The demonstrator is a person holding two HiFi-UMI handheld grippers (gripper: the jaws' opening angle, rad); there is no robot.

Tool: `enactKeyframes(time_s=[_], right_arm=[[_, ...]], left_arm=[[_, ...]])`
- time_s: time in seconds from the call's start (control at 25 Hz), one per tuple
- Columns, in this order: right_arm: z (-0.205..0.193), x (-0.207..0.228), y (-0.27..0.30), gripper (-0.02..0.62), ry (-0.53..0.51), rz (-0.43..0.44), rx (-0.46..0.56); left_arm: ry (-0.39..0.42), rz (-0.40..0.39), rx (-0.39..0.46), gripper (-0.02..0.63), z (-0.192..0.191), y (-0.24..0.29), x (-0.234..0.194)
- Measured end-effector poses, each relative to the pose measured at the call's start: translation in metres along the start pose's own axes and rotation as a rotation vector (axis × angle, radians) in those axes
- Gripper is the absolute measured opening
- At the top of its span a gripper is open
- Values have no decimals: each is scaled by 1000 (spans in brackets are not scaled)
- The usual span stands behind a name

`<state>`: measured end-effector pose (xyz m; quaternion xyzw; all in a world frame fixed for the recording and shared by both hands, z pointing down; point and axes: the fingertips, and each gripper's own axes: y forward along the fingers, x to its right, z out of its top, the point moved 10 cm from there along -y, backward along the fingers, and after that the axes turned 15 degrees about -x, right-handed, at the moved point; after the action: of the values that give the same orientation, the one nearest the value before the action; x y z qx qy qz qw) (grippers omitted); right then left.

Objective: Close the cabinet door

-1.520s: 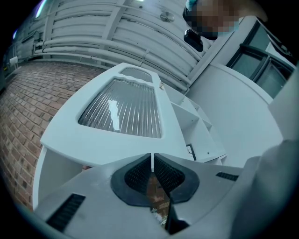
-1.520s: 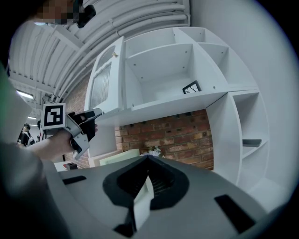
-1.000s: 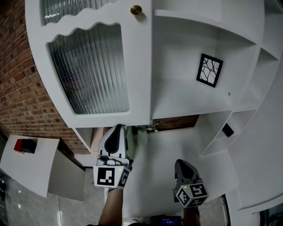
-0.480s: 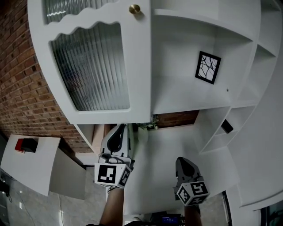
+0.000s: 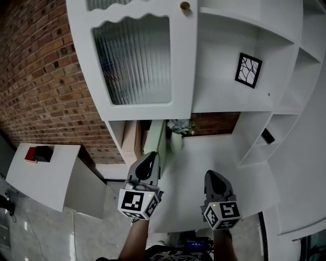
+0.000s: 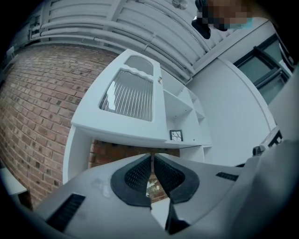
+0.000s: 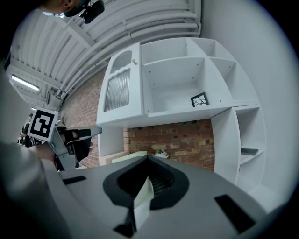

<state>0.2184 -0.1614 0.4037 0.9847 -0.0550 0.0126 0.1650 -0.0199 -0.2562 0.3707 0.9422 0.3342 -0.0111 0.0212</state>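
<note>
1. Door [image 5: 137, 56] sits top centre, knob [image 5: 185, 6] on its right edge.
2. Shelf bay [image 5: 219, 99] right of the door holds a framed picture [image 5: 248, 70].
3. Left gripper [image 5: 151, 155] and right gripper [image 5: 210, 175] are at bottom centre, jaws together, empty.

At 12 o'clock: white on the cabinet door [image 5: 179, 66], fine vertical ribbing across its glass pane [image 5: 133, 58], brass-gold on the knob [image 5: 185, 6]. At 2 o'clock: white throughout the open shelves [image 5: 224, 99]; black frame and black branching lines on white in the small picture [image 5: 248, 70]. At 10 o'clock: red-brown with pale mortar lines on the brick wall [image 5: 41, 86]. At 8 o'clock: white on the side table [image 5: 46, 181], red and black on the box [image 5: 38, 153]. At 6 o'clock: grey with black pads on the left gripper [image 5: 149, 157] and the right gripper [image 5: 211, 176]; black-and-white square markers on their cubes.
</note>
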Motion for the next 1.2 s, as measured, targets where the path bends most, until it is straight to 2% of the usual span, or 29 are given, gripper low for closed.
enactKeyframes(time_s=[0.24, 0.52, 1.2], right_arm=[[-2, -35, -20, 0, -31, 19, 33], [-9, -68, -38, 0, -55, 42, 33], [-11, -67, -60, 0, -73, 32, 40]], left_arm=[[-17, 7, -19, 26, -6, -47, -2], [-43, -2, -76, 26, -26, -78, -4], [-46, -6, -57, 26, -24, -92, 7]])
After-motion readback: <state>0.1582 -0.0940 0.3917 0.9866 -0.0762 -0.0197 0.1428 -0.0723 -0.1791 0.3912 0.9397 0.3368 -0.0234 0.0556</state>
